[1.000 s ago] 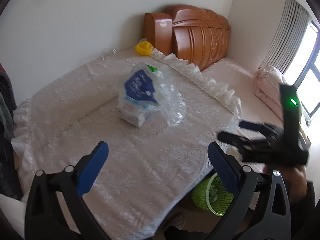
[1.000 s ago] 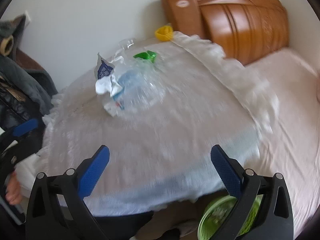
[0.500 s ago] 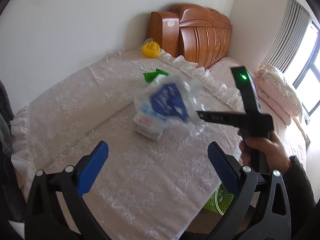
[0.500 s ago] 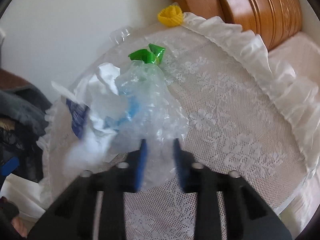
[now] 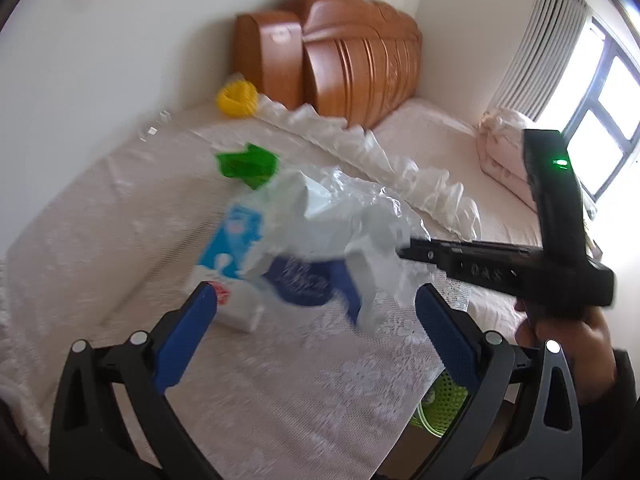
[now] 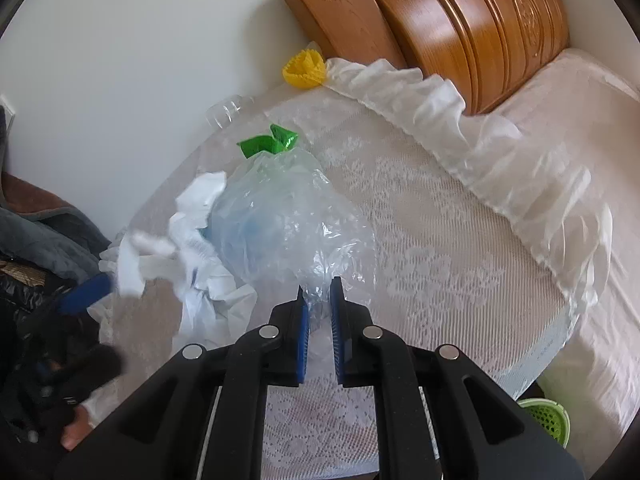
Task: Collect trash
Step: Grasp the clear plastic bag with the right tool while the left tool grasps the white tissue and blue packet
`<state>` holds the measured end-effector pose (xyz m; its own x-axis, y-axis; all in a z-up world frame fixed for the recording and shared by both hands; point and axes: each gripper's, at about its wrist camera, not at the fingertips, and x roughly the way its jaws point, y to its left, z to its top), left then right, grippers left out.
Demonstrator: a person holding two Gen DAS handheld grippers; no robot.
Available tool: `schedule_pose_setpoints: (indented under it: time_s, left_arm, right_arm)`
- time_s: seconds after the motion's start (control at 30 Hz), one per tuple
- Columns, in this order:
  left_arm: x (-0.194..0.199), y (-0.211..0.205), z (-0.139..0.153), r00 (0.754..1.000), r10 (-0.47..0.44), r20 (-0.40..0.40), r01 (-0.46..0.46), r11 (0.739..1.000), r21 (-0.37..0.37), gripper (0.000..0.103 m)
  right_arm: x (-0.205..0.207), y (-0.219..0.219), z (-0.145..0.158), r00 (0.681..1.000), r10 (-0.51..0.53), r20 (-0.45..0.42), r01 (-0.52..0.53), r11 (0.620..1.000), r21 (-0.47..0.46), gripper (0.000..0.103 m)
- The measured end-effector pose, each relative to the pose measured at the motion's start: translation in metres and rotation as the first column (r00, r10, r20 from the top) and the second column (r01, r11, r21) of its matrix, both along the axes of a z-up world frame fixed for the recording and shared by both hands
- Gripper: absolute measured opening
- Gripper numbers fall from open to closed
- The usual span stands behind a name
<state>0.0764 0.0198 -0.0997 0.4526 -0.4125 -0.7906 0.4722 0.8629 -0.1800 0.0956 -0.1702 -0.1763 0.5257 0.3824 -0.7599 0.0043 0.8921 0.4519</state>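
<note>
Since half a second ago: right gripper [image 6: 318,308] drawn back slightly with its catch, left gripper [image 5: 316,320] brought closer to the pile. Right gripper: blue pads pressed nearly together, pinching the near edge of the clear plastic bag [image 6: 280,224]. Bag lifted and stretched toward the right wrist camera, bulging, with something pale blue showing faintly inside. Crumpled white paper [image 6: 192,240] hanging at the bag's left side, partly motion-blurred. Left gripper: spread wide, nothing between its pads, seen from its own camera hovering just before the pile; one blue pad [image 6: 86,294] also visible at the left edge of the right wrist view, close to the white paper. In the left wrist view: milk carton [image 5: 228,264], white and blue, lying on the lace bedspread [image 5: 280,392] just beyond the left pad, with a dark blue wrapper [image 5: 308,280] and the white crumpled plastic draped over it. Right gripper's black body [image 5: 508,270] entering from the right, held by a hand [image 5: 568,332]. Beyond the pile: green wrapper [image 6: 268,142] on the bedspread, touching the bag's far end in the right wrist view. Farther: clear plastic cup [image 6: 224,112] near the wall, then yellow paper cup [image 6: 304,68] at the bedspread's far edge beside the wooden headboard [image 6: 460,20]. Green basket [image 6: 544,418] on the floor below the bed's near right corner.
</note>
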Motion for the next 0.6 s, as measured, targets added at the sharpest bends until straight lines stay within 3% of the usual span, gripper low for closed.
schedule_pose_setpoints:
  time_s: [0.13, 0.23, 0.3, 0.33, 0.47, 0.6]
  left_arm:
    - [0.017, -0.02, -0.024, 0.998, 0.001, -0.058, 0.0, 1.0, 0.024, 0.095]
    - [0.02, -0.028, -0.032, 0.999, 0.002, -0.052, -0.001, 1.0, 0.031, 0.093]
    - [0.019, -0.028, -0.03, 0.999, -0.002, -0.032, 0.003, 1.0, 0.024, 0.079]
    - [0.019, -0.028, -0.031, 0.999, -0.006, -0.036, 0.007, 1.0, 0.021, 0.067]
    - [0.022, -0.021, -0.039, 0.995, -0.003, -0.1, 0.002, 1.0, -0.011, 0.029]
    - [0.014, -0.009, -0.035, 0.995, 0.015, -0.102, -0.019, 0.999, -0.039, 0.021]
  right_arm:
    - [-0.004, 0.0, -0.008, 1.0, 0.003, -0.021, -0.003, 1.0, 0.012, 0.011]
    - [-0.005, 0.0, -0.011, 1.0, 0.003, -0.027, -0.003, 1.0, 0.015, 0.011]
    - [-0.005, 0.0, -0.012, 1.0, 0.0, -0.03, 0.001, 1.0, 0.017, 0.011]
    - [-0.006, 0.0, -0.013, 1.0, -0.002, -0.031, 0.002, 1.0, 0.016, 0.011]
    - [-0.007, -0.001, -0.014, 0.999, -0.001, -0.035, 0.002, 1.0, 0.018, 0.011]
    - [-0.008, 0.001, -0.013, 1.0, -0.002, -0.028, 0.003, 1.0, 0.016, 0.011]
